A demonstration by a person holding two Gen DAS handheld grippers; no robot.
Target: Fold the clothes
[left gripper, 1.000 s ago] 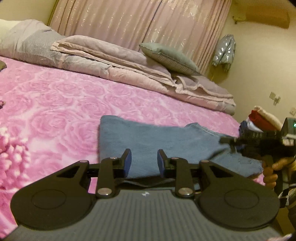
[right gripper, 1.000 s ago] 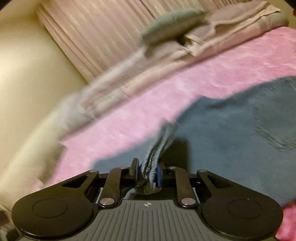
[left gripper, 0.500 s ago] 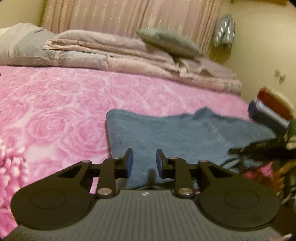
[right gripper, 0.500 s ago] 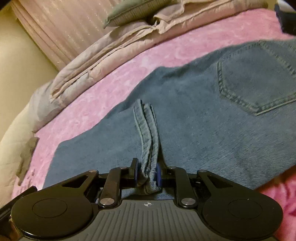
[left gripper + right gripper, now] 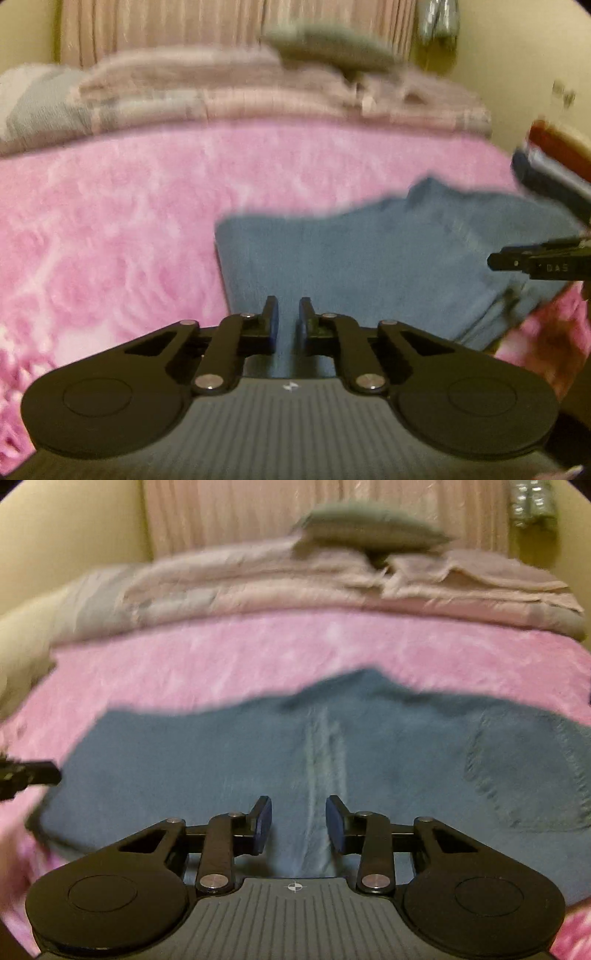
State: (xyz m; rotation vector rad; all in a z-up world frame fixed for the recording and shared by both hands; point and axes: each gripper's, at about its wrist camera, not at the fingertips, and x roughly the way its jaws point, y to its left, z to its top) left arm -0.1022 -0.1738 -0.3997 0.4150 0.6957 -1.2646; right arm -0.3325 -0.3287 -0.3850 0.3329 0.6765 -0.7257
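Jeans [image 5: 332,760] lie folded on the pink bedspread [image 5: 258,657], long axis nine-to-three, hem seam at twelve o'clock of the released right gripper [image 5: 298,825]; left gripper [image 5: 287,325], parted and empty, overhangs their near left corner.

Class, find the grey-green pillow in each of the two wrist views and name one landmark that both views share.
Left wrist view: the pillow sits top centre-right, on the folded bedding by the curtain.
Right wrist view: the pillow sits top centre, on the same bedding.
Shared landmark: the blue jeans lying on the pink blanket.
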